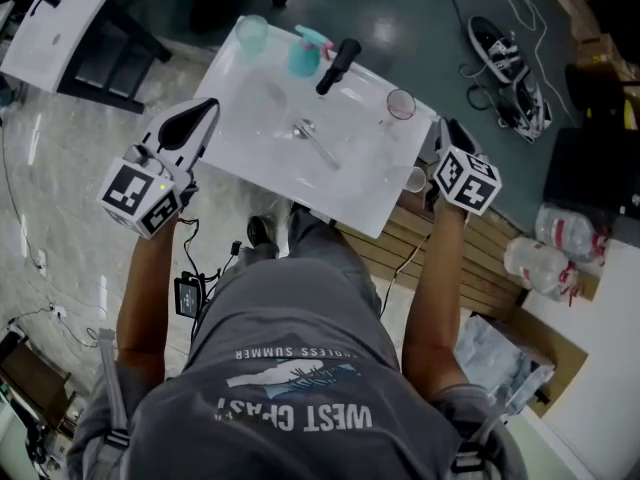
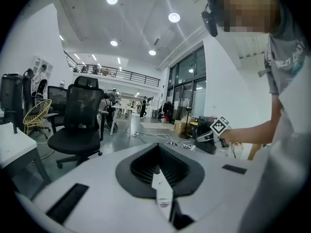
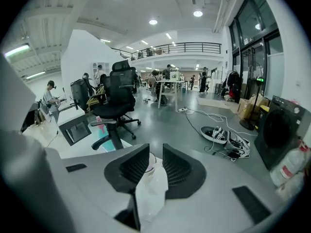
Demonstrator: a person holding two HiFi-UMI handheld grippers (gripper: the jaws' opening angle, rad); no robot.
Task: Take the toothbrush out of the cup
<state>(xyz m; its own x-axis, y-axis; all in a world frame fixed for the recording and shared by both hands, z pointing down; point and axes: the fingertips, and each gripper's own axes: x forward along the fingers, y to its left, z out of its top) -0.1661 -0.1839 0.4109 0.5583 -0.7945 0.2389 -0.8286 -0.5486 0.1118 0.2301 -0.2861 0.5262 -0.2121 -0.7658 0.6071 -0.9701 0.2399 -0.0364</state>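
A teal cup with a pink toothbrush in it stands at the far side of the white table. In the right gripper view the cup and toothbrush show far left, partly behind a black handle. My left gripper hangs at the table's left edge, shut and empty. My right gripper is at the right edge, open, with a clear cup showing ahead through the gap, untouched.
On the table are a second teal cup, a black handle, a clear glass, a metal spoon and a small clear cup. Office chairs, cables and shoes lie on the floor around.
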